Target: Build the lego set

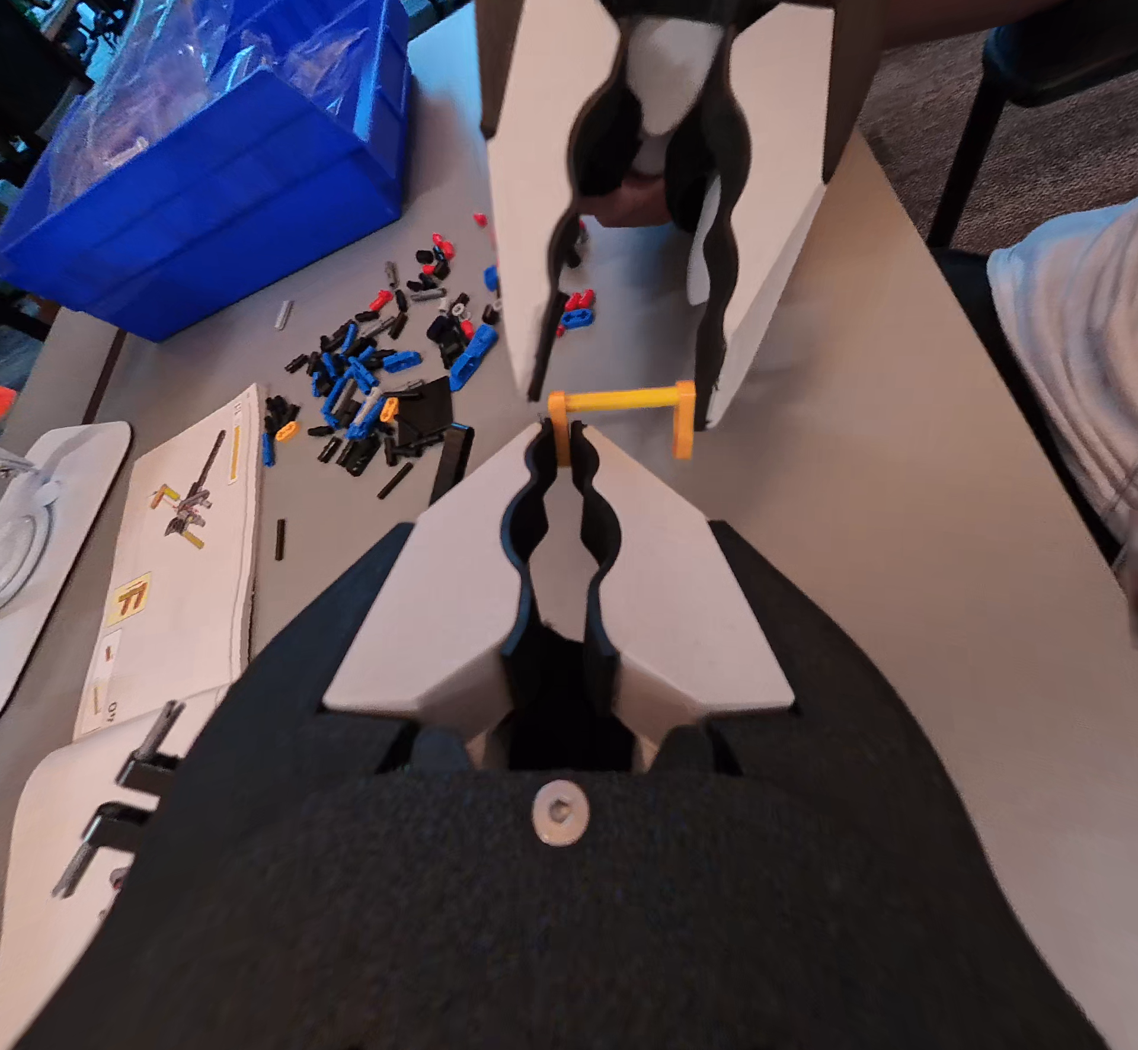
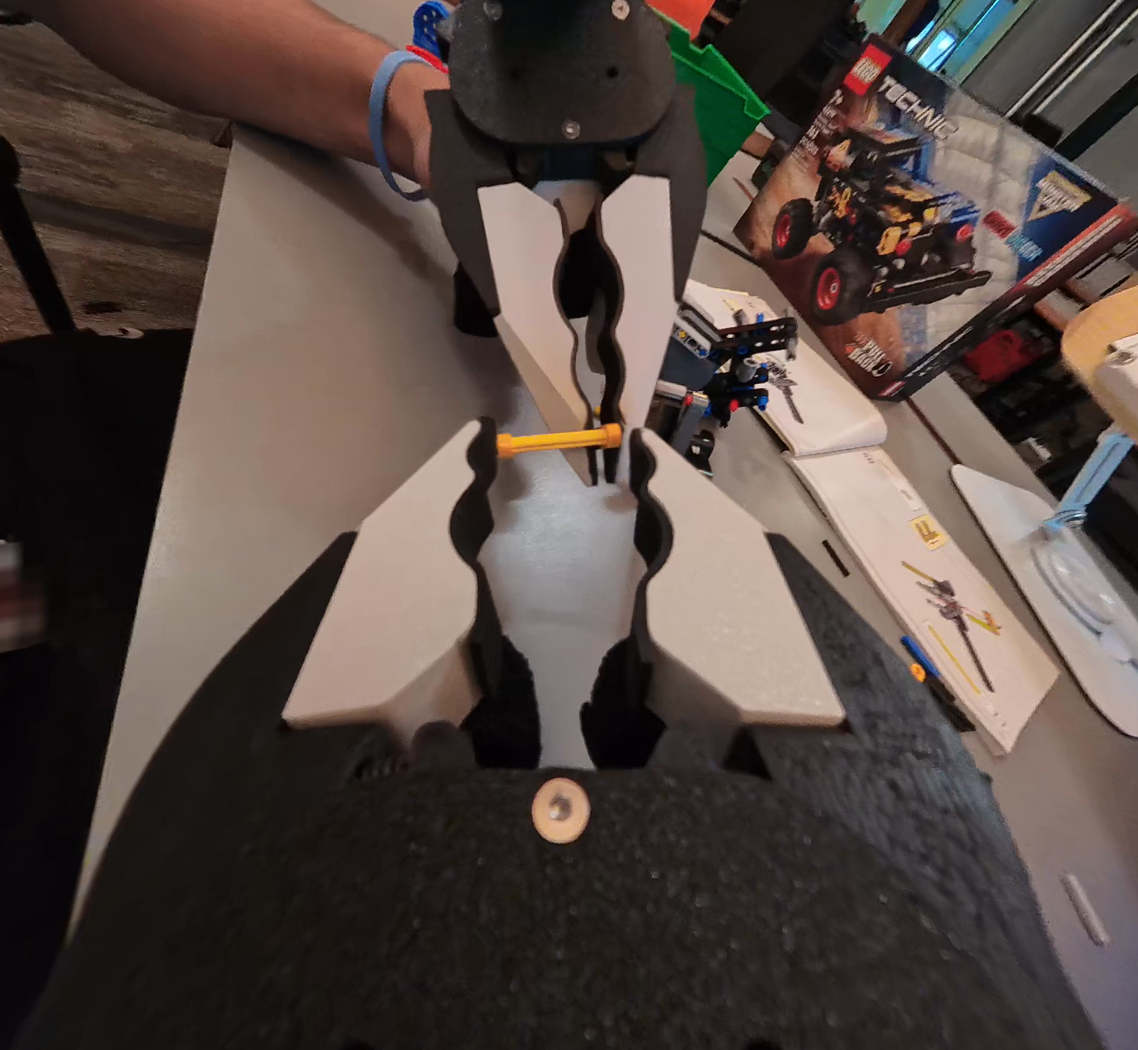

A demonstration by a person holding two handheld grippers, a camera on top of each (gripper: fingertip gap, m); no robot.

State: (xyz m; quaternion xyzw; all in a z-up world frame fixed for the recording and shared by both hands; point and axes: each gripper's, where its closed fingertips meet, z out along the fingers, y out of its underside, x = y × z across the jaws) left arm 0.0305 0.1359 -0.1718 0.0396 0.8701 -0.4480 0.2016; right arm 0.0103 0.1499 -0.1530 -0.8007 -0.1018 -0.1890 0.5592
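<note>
A yellow axle (image 1: 622,400) has an orange connector on each end and is held above the grey table (image 1: 862,528). My left gripper (image 1: 560,432) is shut on the left orange connector (image 1: 559,414). The other connector (image 1: 683,423) hangs at the right end. My right gripper (image 1: 621,405) comes in from the far side, open, with one fingertip beside each end of the axle. In the right wrist view my right gripper (image 2: 563,435) is open around the axle (image 2: 557,440), and my left gripper (image 2: 606,475) pinches its right end.
A pile of loose blue, black and red pieces (image 1: 382,355) lies left of the grippers, beside a blue bin (image 1: 215,189) with plastic bags. An open instruction booklet (image 1: 185,528) lies at the left. A partial build (image 2: 739,368), the set's box (image 2: 924,251) and a green bin (image 2: 714,91) stand farther off. Both grippers' tips are close together, under 4 cm apart.
</note>
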